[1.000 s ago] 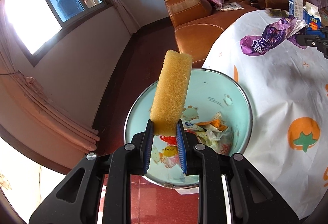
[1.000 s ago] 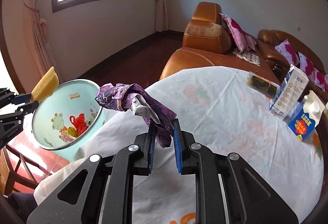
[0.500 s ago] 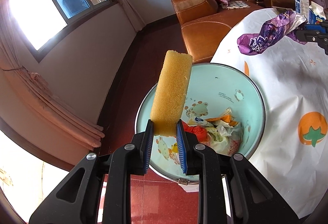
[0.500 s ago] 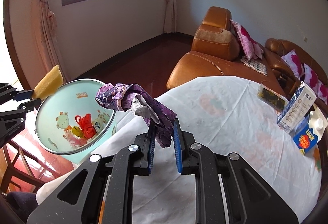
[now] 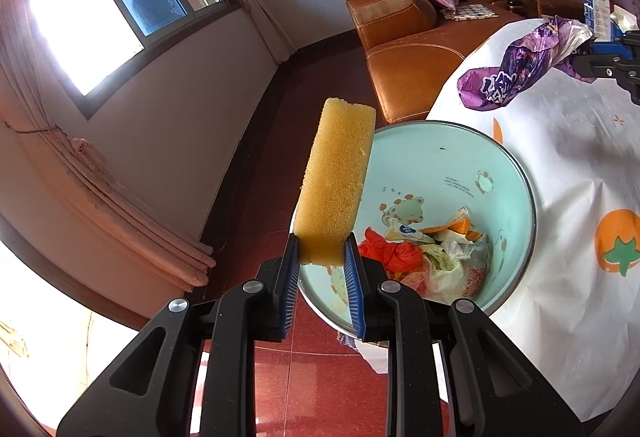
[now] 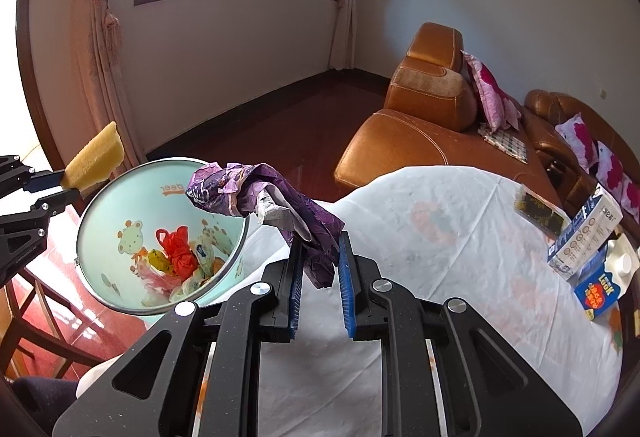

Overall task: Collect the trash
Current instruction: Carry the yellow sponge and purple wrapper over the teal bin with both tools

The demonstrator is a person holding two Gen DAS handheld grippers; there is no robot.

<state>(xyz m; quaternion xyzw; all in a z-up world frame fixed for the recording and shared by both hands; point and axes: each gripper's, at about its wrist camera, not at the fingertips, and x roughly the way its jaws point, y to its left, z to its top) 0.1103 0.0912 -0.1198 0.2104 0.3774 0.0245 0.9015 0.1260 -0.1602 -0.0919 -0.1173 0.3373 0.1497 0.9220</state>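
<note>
Fingers [image 5: 320,257] tilted down, pinching sponge [image 5: 334,181] at bin [image 5: 516,173] rim.

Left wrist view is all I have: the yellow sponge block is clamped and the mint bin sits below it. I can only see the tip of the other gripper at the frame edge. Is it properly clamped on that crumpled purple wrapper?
Observer: Yes. The right gripper has its blue pads pinched on the crumpled purple wrapper's lower tail; the rest sticks out toward the round mint-green bin.
Operator: Is the wrapper over the bin?
Observer: Only its far end overlaps the rim in the picture; the gripper itself is over the white tablecloth.
Operator: Anything left on the table?
Observer: A white-and-blue carton, a blue milk carton and a dark green flat packet at the far right edge.
</note>
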